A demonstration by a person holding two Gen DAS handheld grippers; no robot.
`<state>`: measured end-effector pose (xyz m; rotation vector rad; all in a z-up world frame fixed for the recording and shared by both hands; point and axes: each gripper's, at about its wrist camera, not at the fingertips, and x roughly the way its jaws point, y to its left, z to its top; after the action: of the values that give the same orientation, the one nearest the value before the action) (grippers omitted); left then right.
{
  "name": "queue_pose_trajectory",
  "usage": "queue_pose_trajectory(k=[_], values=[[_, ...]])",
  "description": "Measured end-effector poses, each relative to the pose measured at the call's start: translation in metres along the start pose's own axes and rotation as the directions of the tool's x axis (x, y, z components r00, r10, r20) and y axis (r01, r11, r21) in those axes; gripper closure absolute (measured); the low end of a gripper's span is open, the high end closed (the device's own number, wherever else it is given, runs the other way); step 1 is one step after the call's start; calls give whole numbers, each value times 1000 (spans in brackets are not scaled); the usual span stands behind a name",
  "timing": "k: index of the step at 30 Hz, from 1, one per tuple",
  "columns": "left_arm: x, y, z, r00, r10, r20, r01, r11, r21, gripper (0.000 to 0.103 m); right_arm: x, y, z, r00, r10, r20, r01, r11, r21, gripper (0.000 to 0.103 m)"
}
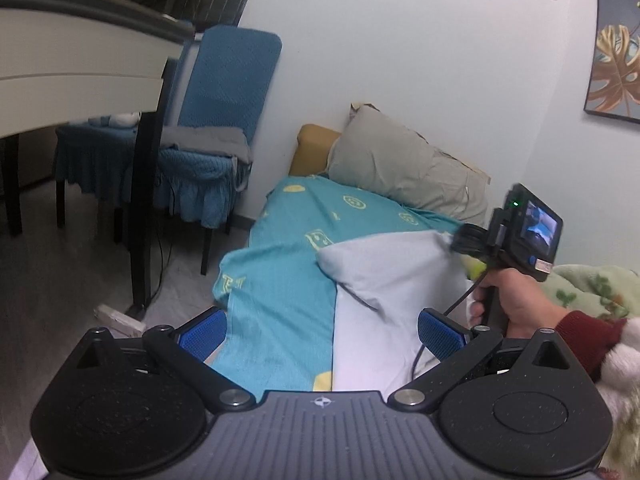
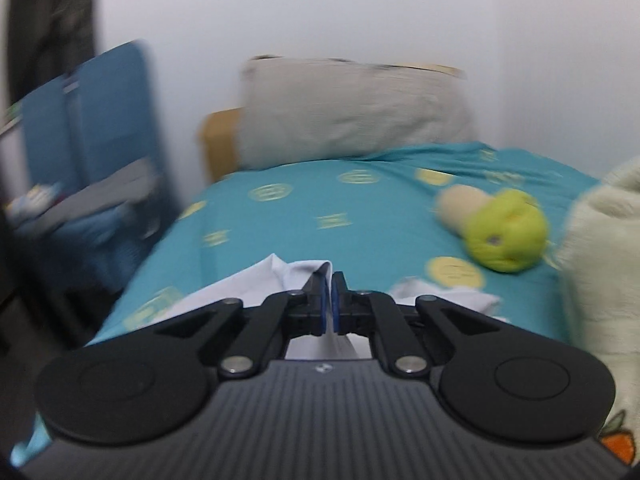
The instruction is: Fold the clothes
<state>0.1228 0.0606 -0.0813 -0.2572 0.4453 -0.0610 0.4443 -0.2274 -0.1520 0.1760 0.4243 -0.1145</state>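
Nearest to us, our left gripper (image 1: 322,330) hangs with its blue pads spread wide and nothing between them, above the near edge of the bed (image 1: 280,264). Under it lies the pale grey-white garment (image 1: 384,280), spread on the teal sheet toward the bed's near right part, one edge lifted.

Our right gripper (image 2: 328,280) has its pads pinched together on a fold of that same garment (image 2: 280,276); white cloth shows above and below the tips. From the left view we see the person's hand (image 1: 516,300) holding that gripper up at the cloth's far right corner.

We judge the step in hand to be a fold: one edge is being carried while the rest lies flat. Whether this is an early fold or a late one we cannot tell. The next move calls for our free left pads to close on a matching edge so the cloth stays even.

Further along the sheet a green plush toy (image 2: 504,232) rests near the right edge, beside a fluffy blanket (image 2: 600,240). A grey pillow (image 2: 352,112) leans at the head of the bed, against the wall.
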Motion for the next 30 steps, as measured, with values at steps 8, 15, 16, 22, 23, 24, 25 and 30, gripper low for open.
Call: queue_pose_trajectory(k=[8,15,16,22,23,24,25,30], values=[[18,-9,-8,999,7,-37,-6,999,34,0,51,-63,-30,990,-86,-113,102,984,147,96],[32,-19,-15,998,16,-56,-11,996,91,0,32,-75,-34,991,30,-132,-8,986,166,25],[31,-21,-16,998,17,-54,-11,995,101,0,22,-73,-31,992,44,-117,-25,987,156,12],[23,-25,-20,998,-9,-62,14,997,76,0,-81,-60,-25,991,96,-89,-87,991,99,9],[20,-27,-21,998,-11,-61,16,996,83,0,-101,-58,-25,990,107,-88,-99,991,91,9],[16,-29,-21,998,-12,-58,17,996,91,0,-121,-56,-25,989,118,-86,-110,990,84,9],[12,-31,-21,999,-15,-52,20,995,102,0,-141,-54,-25,988,128,-85,-122,990,76,9],[-7,-35,-22,998,-40,-49,46,992,119,0,-240,-44,-24,980,182,-80,-179,983,38,9]])
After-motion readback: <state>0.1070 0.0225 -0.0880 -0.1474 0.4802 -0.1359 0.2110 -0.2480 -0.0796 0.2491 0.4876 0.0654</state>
